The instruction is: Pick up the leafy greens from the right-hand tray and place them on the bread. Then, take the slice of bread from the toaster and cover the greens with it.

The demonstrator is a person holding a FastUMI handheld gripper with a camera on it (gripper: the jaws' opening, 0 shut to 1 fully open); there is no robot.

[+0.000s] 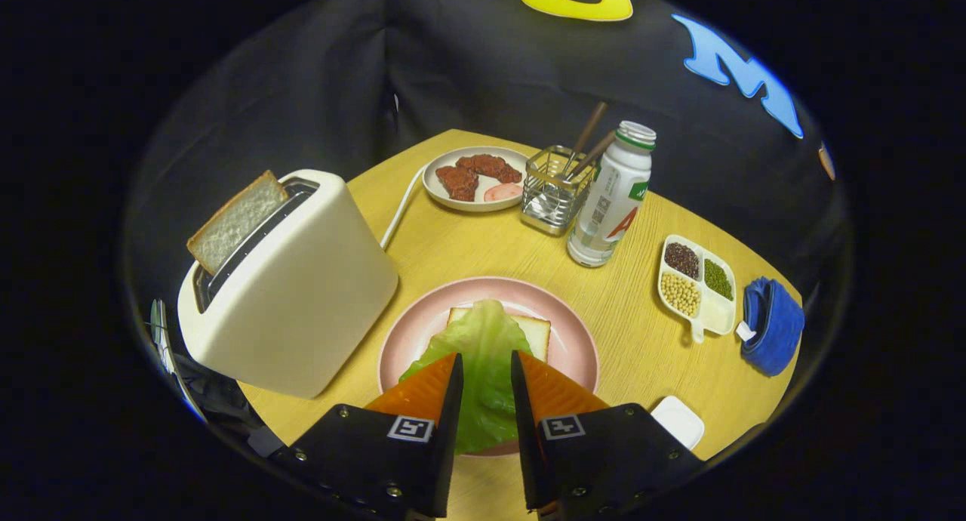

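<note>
A green lettuce leaf (pixel 487 332) lies on a slice of bread (pixel 537 334) on the pink plate (pixel 577 340). My gripper (pixel 485 355) hovers just over the leaf's near part. Its fingers stand a little apart, and the leaf shows in the gap and spreads out past the left finger. The leaf looks to be resting on the bread rather than pinched. Left of the plate stands a cream toaster (pixel 302 302), with a second slice of bread (pixel 235 220) sticking up out of its slot.
Beyond the pink plate are a white plate (pixel 439 192) of meat, a wire holder (pixel 555 192) with utensils and a white bottle (pixel 610 204). To the right lie a divided dish (pixel 717 313) of beans, a blue cloth (pixel 771 326) and a small white tray (pixel 679 421). The toaster's cord (pixel 400 204) runs back.
</note>
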